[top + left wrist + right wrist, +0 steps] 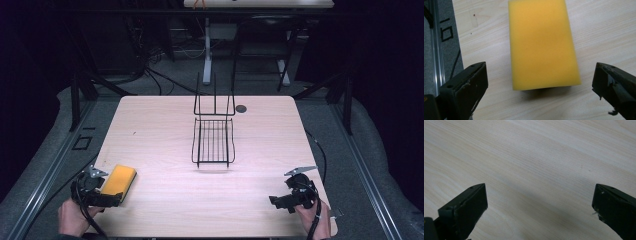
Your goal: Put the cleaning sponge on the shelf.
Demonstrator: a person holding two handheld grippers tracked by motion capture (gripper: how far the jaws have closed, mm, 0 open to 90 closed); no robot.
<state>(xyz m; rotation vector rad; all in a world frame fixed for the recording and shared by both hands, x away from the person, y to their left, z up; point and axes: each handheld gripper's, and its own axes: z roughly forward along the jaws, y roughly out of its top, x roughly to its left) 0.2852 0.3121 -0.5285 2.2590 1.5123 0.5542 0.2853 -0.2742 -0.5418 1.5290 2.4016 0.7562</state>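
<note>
High view: yellow rectangular foam sponge [119,180] lies flat at near-left corner of pale wood tabletop [160,130]; left tool [111,199] sits at its near end, held by left hand [74,218]. Right tool [278,201] rests low at near-right corner in right hand [316,218], well apart from sponge. Black wire dish rack [214,134] stands mid-tabletop, with small dark round disc [241,108] just beside its far right corner.

Left gripper view: jaws spread wide, nothing between them; sponge [541,45] lies ahead, its near edge just beyond the jaw tips, long side running away from camera. Tabletop [604,30] edge and grey floor with metal rail at left.

Right gripper view: jaws spread wide over bare wood grain [536,165], holding nothing.

Risk, pinch: soft foam likely squashes and may spring out if jaws close on the very end only; cause would be a shallow bite.

Risk, push: tool driven forward too low could shove sponge along instead of straddling it.

Risk, edge: sponge is near the left rim, so a sideways nudge could tip it off.

View gap: high view gives rack, disc and both hands' layout; left gripper view gives jaw-to-sponge alignment and foam edge detail, too small to judge from above.
</note>
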